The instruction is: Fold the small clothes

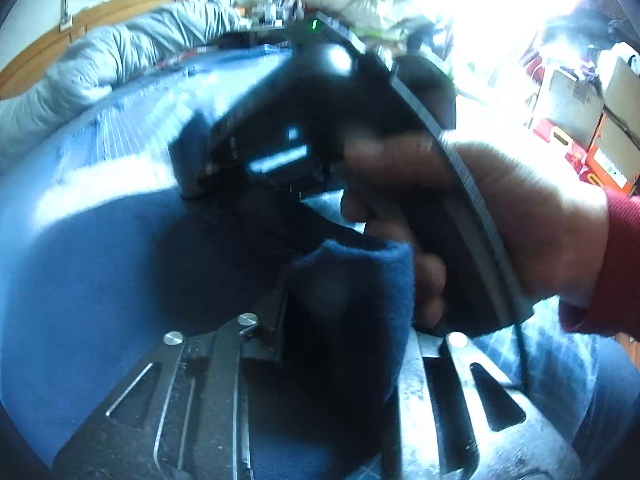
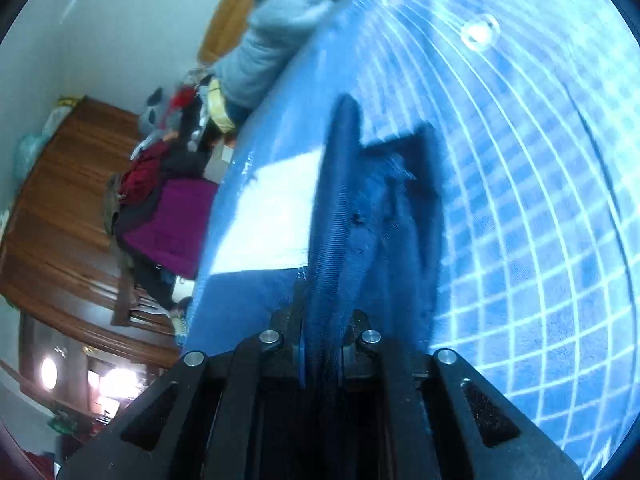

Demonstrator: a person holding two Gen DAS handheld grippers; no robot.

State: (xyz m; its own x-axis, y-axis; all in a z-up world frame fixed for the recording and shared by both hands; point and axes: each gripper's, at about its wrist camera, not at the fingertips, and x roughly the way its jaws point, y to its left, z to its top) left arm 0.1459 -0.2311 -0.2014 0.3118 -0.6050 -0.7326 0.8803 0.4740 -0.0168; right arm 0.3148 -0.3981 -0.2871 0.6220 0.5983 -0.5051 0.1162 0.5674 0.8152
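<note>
A small dark navy garment with a ribbed edge hangs over the blue checked bedspread. My right gripper is shut on its edge, the cloth running up from between the fingers. In the left wrist view my left gripper is shut on a folded navy piece of the same garment. Straight ahead of it is the black body of the right gripper tool, held by a hand in a red sleeve. The view is blurred.
A grey quilt is bunched at the head of the bed by a wooden headboard. Piled clothes and a wooden wardrobe stand beside the bed. Cardboard boxes sit at the right.
</note>
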